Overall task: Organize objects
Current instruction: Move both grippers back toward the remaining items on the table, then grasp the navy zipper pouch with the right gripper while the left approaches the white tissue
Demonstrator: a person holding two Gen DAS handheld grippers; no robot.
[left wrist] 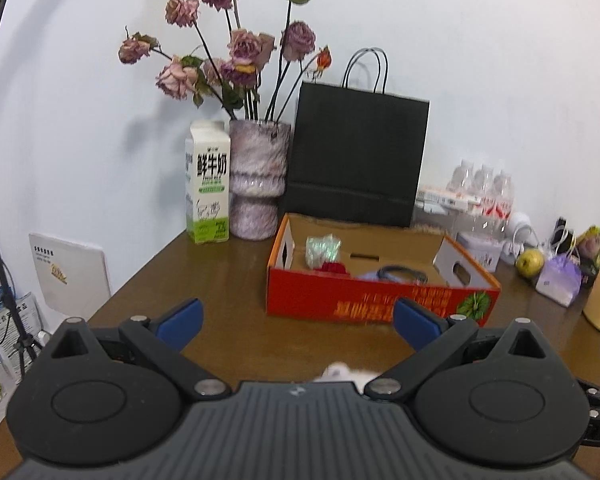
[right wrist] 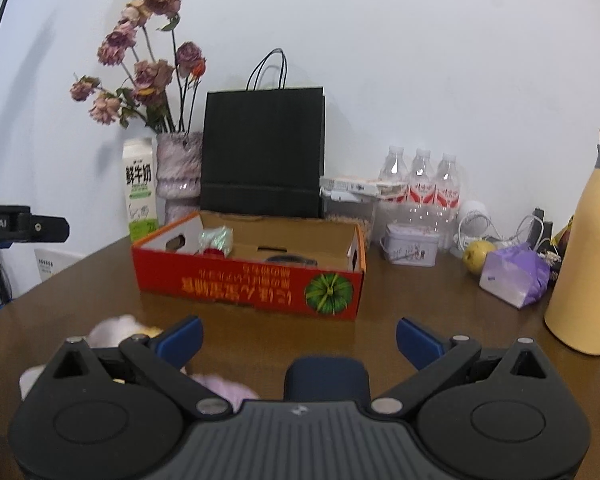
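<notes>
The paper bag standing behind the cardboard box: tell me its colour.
Black, with thin black handles; the tall paper bag shows best in the right wrist view.

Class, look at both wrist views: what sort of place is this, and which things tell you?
Probably a home or small-office room: a brown table against a white wall holds a milk carton, dried roses in a vase, and bottled water amid clutter.
</notes>
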